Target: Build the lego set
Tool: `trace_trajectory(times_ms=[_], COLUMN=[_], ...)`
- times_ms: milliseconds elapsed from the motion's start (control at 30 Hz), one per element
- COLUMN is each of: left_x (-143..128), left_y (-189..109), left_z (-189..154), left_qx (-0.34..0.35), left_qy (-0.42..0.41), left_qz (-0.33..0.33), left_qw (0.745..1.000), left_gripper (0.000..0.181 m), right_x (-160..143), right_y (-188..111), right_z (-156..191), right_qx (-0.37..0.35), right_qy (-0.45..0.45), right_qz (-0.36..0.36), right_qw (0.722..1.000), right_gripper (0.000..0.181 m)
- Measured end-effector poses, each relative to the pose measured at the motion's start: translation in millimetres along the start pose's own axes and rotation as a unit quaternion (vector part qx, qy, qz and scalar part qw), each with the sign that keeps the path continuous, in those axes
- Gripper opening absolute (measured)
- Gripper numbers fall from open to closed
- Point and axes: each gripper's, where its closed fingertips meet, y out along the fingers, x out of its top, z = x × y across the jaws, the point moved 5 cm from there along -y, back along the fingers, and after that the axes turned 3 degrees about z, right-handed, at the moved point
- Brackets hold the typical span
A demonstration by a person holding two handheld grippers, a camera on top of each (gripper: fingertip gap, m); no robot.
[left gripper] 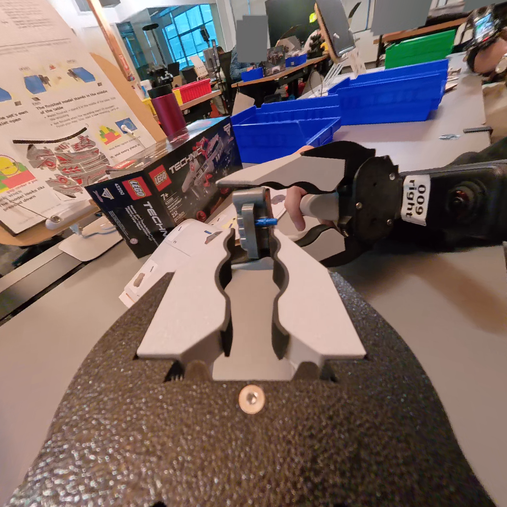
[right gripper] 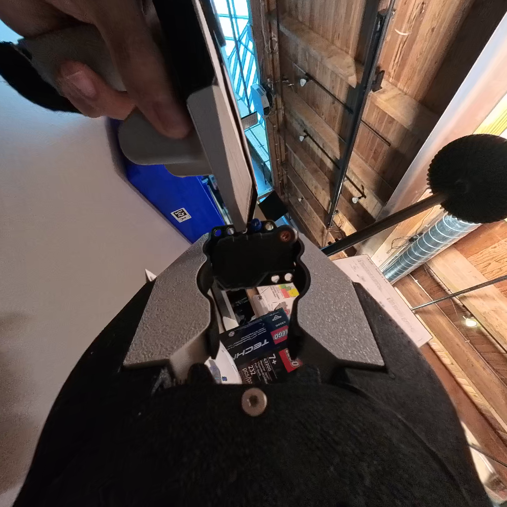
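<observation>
A small grey Technic assembly [left gripper: 248, 219] with a blue pin [left gripper: 264, 221] sticking out of its right side is held above the table between both grippers. My left gripper [left gripper: 252, 238] is shut on its near end, one finger on each side. The right gripper's upper finger [left gripper: 274, 175] reaches in from the right over the top of the assembly; its lower finger is hidden. In the right wrist view, my right gripper [right gripper: 252, 241] is shut on the same assembly [right gripper: 252, 258], which looks dark there. A left finger [right gripper: 233, 164] meets its far edge beside the blue pin [right gripper: 255, 223].
The dark set box [left gripper: 164, 197] stands just beyond the assembly, with white instruction pages [left gripper: 175, 241] in front of it. Blue bins [left gripper: 301, 129] line the back right of the grey table [left gripper: 411, 315]. A poster board [left gripper: 55, 109] and a maroon tumbler [left gripper: 168, 112] stand at the left.
</observation>
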Motion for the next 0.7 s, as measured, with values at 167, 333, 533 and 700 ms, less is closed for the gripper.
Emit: trace_trajectory(times_ms=[167, 333, 533, 700], left_x=[4.7, 4.4, 6.9, 6.5], left_y=[-3.1, -0.6, -0.4, -0.7], left_z=[-1.0, -7.0, -7.8, -7.2], left_qx=[-0.006, -0.028, -0.006, 0.004], left_qy=[-0.01, -0.015, 0.004, 0.014], left_qz=[-0.013, -0.001, 0.003, 0.012], left_qw=[1.0, 1.0, 1.0, 1.0], left_gripper=[0.007, 0.042, 0.021, 0.02], right_x=[1.4, 0.7, 2.8, 2.8], right_y=[-1.0, -0.7, -0.8, -0.5], right_z=[-1.3, -2.5, -1.3, -0.8], right_qx=[-0.006, -0.01, -0.007, -0.007], right_qy=[-0.009, -0.013, -0.02, -0.032], right_qz=[-0.003, -0.002, -0.006, -0.005], right_qw=[1.0, 1.0, 1.0, 0.999], right_gripper=[0.056, 0.055, 0.056, 0.056])
